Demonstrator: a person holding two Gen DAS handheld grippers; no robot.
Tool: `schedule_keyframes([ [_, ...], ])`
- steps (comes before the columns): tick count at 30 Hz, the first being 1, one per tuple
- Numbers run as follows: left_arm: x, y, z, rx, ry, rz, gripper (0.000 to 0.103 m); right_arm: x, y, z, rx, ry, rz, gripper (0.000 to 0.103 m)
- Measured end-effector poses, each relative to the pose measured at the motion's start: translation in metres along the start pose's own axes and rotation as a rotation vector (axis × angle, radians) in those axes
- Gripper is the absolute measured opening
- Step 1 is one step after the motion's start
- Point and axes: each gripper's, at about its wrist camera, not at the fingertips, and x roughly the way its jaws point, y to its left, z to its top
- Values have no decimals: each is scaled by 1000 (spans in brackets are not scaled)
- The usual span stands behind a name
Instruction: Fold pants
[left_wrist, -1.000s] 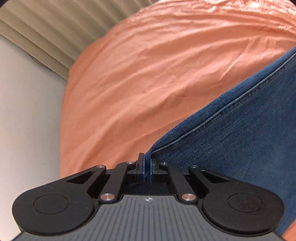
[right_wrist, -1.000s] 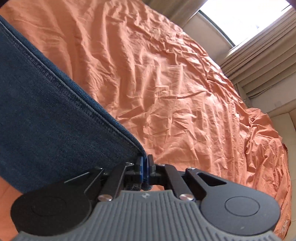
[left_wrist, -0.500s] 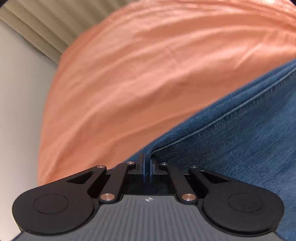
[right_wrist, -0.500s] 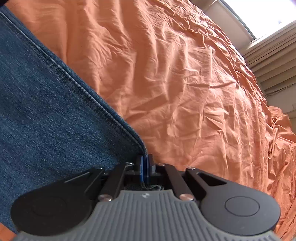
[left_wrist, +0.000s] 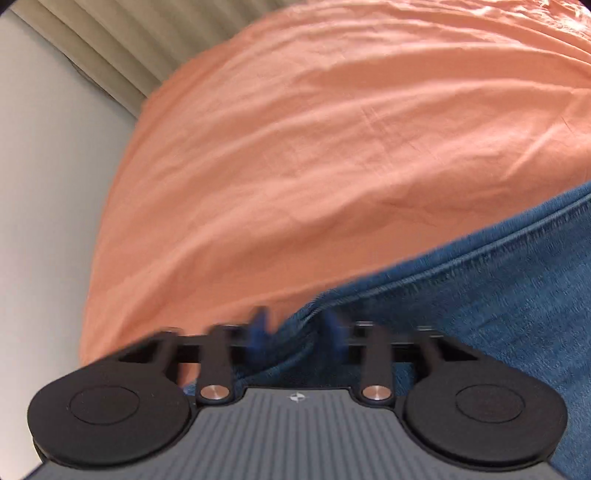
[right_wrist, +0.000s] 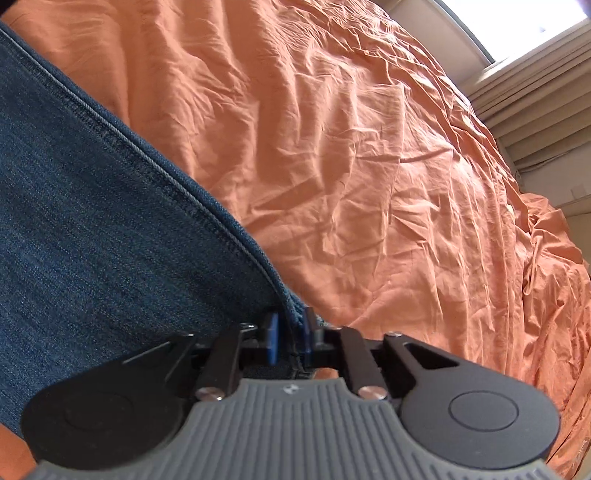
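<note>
Blue denim pants (left_wrist: 498, 295) lie on an orange bed sheet (left_wrist: 332, 147). In the left wrist view my left gripper (left_wrist: 297, 328) is open, its blue pads apart, with the pants' hemmed corner lying loose between them. In the right wrist view the pants (right_wrist: 92, 221) fill the left side, their stitched edge running down to my right gripper (right_wrist: 290, 334). That gripper is open too, its pads spread a little with the denim corner between them, not pinched.
The wrinkled orange sheet (right_wrist: 369, 166) covers the whole bed. A pale wall (left_wrist: 44, 184) and beige curtain (left_wrist: 122, 48) lie beyond the bed's edge on the left. A bright window and curtains (right_wrist: 535, 74) are at the far right.
Both grippers were shut on the pants' corners and have now opened, letting the denim go. The denim edge has dropped lower onto the sheet.
</note>
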Motion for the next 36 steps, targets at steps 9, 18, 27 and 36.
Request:
schedule_keyframes([
  [9,-97,74,-40,-337,-112,-126,81,-96,15,-10,408,-135,247,52],
  [18,-117,169,-164,-754,-138,-142,75,-143,148,-31,658,-328,518,52],
  [27,-65,209,-191,-802,-138,-211,81,-125,198,-7,650,-432,616,52],
  [36,20,196,-176,-777,-8,-320,87,-99,191,18,670,-487,556,52],
])
